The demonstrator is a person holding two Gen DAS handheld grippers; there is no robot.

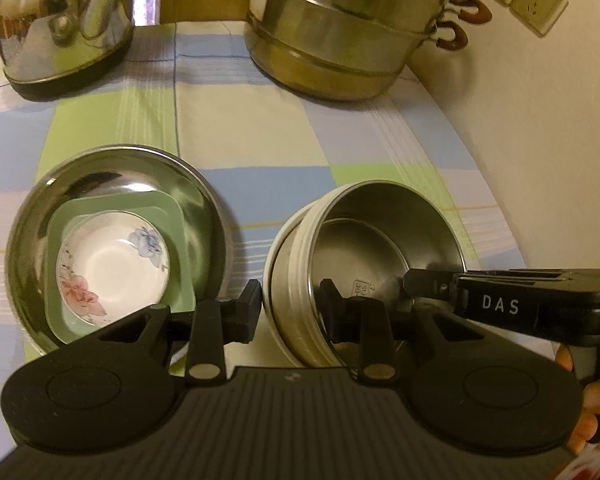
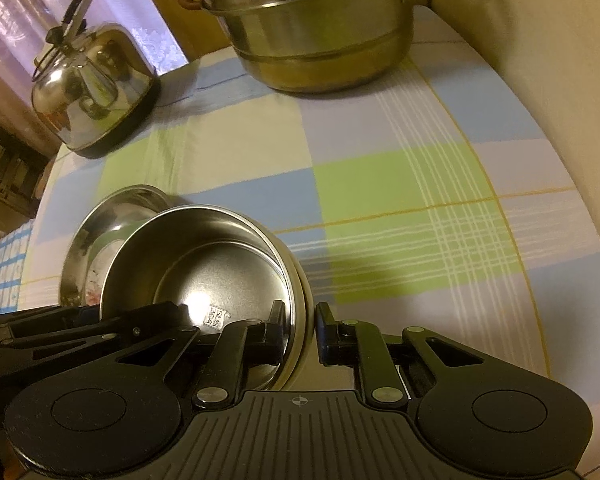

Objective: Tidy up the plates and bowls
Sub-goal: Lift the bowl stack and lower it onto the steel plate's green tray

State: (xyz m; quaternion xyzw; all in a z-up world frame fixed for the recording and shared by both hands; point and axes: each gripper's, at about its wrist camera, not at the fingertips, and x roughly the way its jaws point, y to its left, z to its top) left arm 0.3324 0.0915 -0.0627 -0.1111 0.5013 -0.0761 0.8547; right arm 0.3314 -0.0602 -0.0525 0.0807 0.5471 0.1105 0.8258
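The steel bowl (image 1: 384, 248) with the pale outer wall is in the lower middle of the left wrist view and in the lower left-middle of the right wrist view (image 2: 204, 264). It sits tilted, and a second pale rim shows just under it, so it seems to be nested in another bowl of the same kind; I cannot tell this for sure. Both claws hold it. The left gripper (image 1: 290, 310) pinches the near wall, one finger outside and one finger inside the bowl. The right gripper (image 2: 298, 330) pinches the wall on the other side in the same way, with its jaws narrow on the thin rim.

Just beside it, at the lower left of the left wrist view, the wide steel basin (image 1: 116, 232) already holds a green square dish (image 1: 168, 216), and the small flowered bowl (image 1: 112, 264) lies in that dish. So one pile looks finished. In my judgement the task is well past the half, and what is left is to put the held bowl in its place.

Both grippers point steeply down at the checked tablecloth (image 2: 400, 184). Some fingers of a hand (image 1: 588, 412) show at the lower right edge of the left wrist view.

Farther away, at the top of both views, stand a kettle (image 1: 60, 28) and a stacked steamer pot (image 1: 348, 28).
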